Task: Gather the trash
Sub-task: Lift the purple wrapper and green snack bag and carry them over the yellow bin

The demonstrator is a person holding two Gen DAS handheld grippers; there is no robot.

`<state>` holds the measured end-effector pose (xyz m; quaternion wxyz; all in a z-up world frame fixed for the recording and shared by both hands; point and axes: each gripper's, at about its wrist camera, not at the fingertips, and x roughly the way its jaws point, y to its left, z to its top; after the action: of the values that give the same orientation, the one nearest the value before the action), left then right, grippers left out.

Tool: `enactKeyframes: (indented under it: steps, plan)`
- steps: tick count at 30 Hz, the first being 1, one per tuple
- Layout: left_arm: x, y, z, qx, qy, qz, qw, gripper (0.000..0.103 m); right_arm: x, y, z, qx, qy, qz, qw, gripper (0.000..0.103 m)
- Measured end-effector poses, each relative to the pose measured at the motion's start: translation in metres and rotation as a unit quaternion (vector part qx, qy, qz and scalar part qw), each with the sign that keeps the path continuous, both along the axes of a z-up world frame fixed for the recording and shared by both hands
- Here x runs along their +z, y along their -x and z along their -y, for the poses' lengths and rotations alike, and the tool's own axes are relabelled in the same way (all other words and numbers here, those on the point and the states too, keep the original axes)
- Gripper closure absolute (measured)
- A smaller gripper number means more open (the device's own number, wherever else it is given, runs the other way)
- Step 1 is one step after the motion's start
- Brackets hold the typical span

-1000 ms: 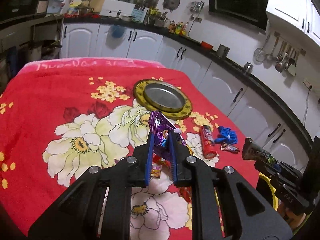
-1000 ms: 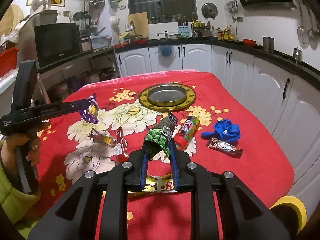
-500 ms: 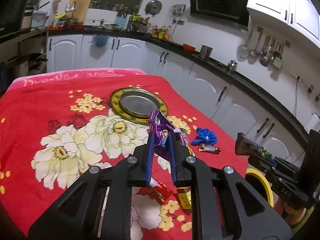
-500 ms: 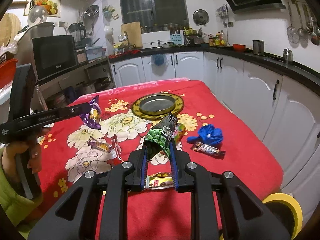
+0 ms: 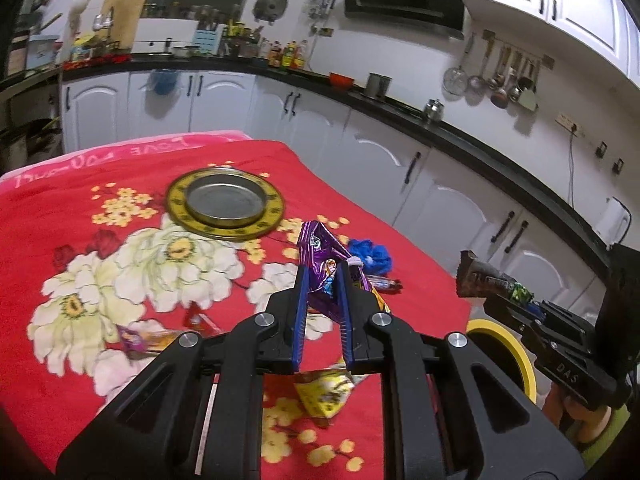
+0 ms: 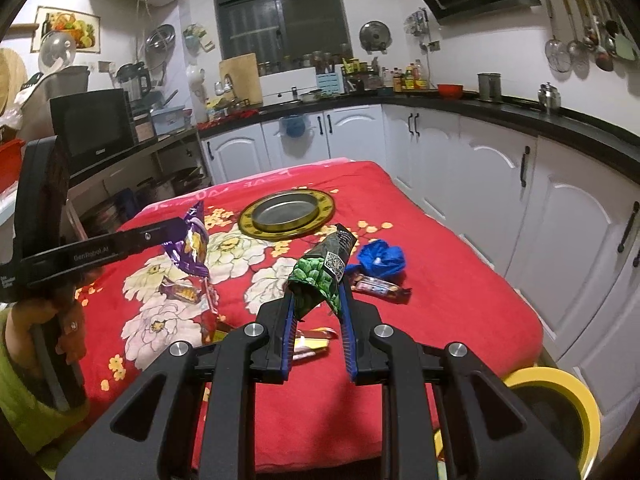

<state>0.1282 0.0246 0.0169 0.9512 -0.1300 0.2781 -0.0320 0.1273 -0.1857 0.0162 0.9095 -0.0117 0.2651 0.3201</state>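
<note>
My left gripper [image 5: 323,276] is shut on a purple snack wrapper [image 5: 320,256] and holds it above the red flowered table cover [image 5: 120,184]. My right gripper [image 6: 316,300] is shut on a green and black snack packet [image 6: 320,272], also lifted off the table. The left gripper and its purple wrapper [image 6: 190,246] show at the left of the right wrist view. The right gripper and its packet [image 5: 486,278] show at the right of the left wrist view. A yellow-rimmed bin [image 6: 560,408] stands on the floor by the table's near right corner.
On the table lie a gold-rimmed metal plate [image 6: 286,212], a crumpled blue bag [image 6: 380,258], a candy bar [image 6: 380,286], a yellow wrapper [image 5: 324,392] and small wrappers [image 6: 180,292]. White cabinets [image 6: 560,232] run along the right.
Both grippers have pulled back and risen with their wrappers; the table looks farther away and the yellow bin has come into view at lower right.
</note>
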Motion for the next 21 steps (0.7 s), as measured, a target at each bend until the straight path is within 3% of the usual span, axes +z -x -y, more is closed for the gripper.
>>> enactKeyframes:
  steps: [21]
  plan:
    - [-0.015, -0.029, 0.109, -0.107, -0.021, -0.015, 0.9939, 0.094, -0.018, 0.010, 0.093, -0.089, -0.014, -0.024, 0.996, 0.084]
